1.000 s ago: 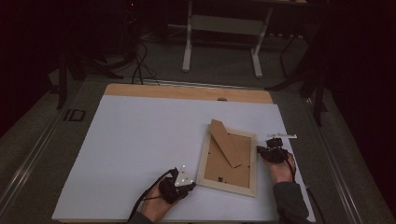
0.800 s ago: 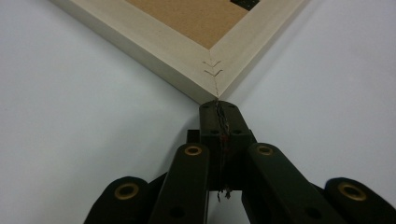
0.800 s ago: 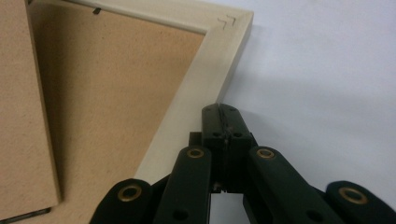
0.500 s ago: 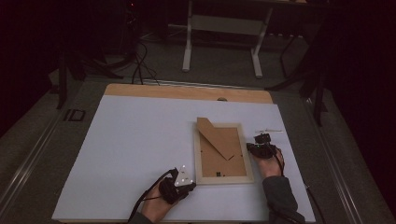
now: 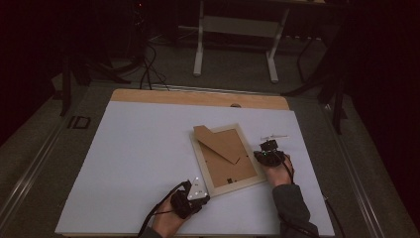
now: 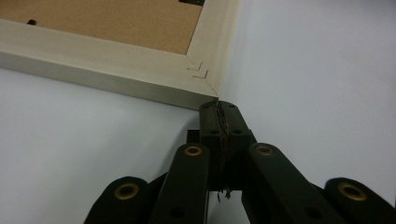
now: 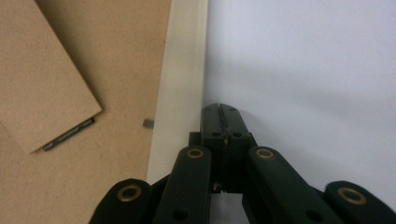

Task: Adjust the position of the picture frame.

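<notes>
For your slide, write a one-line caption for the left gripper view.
Left gripper, jaws shut, tips at the corner of a face-down picture frame.

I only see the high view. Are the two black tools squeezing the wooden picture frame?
Observer: No. The left tool is shut on nothing, its tip at a corner of the pale wooden picture frame.
Operator: What's on that corner?
Observer: Two small V-shaped staples across the mitred joint.
Operator: And the right one?
Observer: The right tool is also shut, its tip against the frame's outer edge.
</notes>
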Available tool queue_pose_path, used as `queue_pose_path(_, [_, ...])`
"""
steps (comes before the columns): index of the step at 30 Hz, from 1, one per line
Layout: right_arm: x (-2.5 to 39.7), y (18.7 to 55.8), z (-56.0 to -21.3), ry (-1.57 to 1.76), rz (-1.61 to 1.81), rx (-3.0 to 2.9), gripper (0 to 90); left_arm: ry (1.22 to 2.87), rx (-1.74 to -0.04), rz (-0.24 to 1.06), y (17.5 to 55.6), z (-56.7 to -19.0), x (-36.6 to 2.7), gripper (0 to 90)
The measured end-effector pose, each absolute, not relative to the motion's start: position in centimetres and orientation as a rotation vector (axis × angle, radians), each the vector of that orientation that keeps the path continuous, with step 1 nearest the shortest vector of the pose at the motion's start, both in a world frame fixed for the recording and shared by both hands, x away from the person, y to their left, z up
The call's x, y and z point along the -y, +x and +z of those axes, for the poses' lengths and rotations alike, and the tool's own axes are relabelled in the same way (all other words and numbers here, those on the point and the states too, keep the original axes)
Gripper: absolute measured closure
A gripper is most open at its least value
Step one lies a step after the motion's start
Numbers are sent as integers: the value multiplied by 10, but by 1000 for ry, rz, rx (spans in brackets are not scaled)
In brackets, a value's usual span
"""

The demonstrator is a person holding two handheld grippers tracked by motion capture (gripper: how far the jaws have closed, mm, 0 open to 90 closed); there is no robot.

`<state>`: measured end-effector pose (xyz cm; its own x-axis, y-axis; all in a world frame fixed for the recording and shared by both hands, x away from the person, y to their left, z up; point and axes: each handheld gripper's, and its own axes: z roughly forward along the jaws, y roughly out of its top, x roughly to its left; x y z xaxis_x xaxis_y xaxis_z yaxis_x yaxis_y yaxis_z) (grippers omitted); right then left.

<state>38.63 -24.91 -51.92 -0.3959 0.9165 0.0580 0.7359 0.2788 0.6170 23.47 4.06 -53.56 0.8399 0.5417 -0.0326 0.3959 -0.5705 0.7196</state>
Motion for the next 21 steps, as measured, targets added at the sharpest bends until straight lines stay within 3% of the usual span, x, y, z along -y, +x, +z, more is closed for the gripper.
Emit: queue_pose_path(21, [231, 394, -517, 1464, 842, -2263, 900, 2248, -634, 194, 228, -537, -31, 900])
